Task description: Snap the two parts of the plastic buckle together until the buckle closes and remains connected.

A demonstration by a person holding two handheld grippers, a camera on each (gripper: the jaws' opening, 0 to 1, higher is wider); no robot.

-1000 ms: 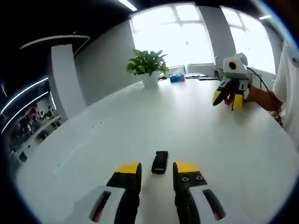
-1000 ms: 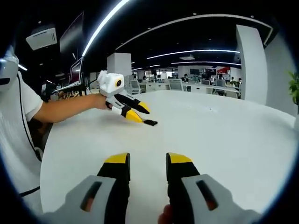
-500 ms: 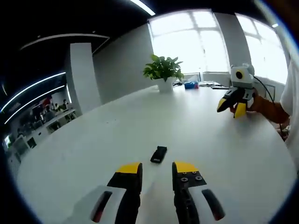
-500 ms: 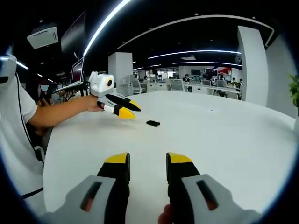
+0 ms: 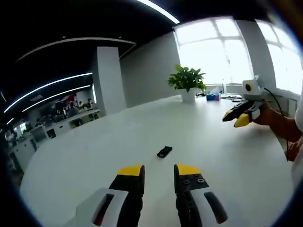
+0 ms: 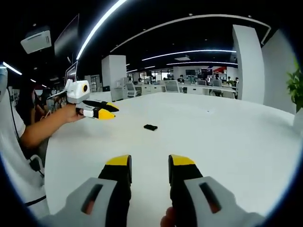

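So in the left gripper view, going left to right: we've got a background office with desks off past the far left edge of the big white table (image 5: 94, 156), then a white pillar (image 5: 108, 75), then our left gripper (image 5: 158, 171) coming up from the bottom with its yellow-tipped jaws spread apart and nothing between them. Just ahead of those tips, out on the open middle of the table, lies the small black buckle (image 5: 164, 152), flat on the surface and not touching anything. We can't tell from here whether it's one piece or two clicked together, it's too small. Further back there's a potted plant (image 5: 187, 81) near the table's far edge, in front of bright windows. Over toward the right edge of the table the right gripper (image 5: 236, 117) is held above the surface by a hand, jaws parted a bit, well apart from the buckle.

Right gripper view, same deal: the left gripper (image 6: 110, 110) is on the left, above the table's near-left edge, a person's forearm behind it. The buckle (image 6: 150, 127) sits mid-table. Our right gripper (image 6: 149, 163) rises at the bottom, jaws spread wide, empty.
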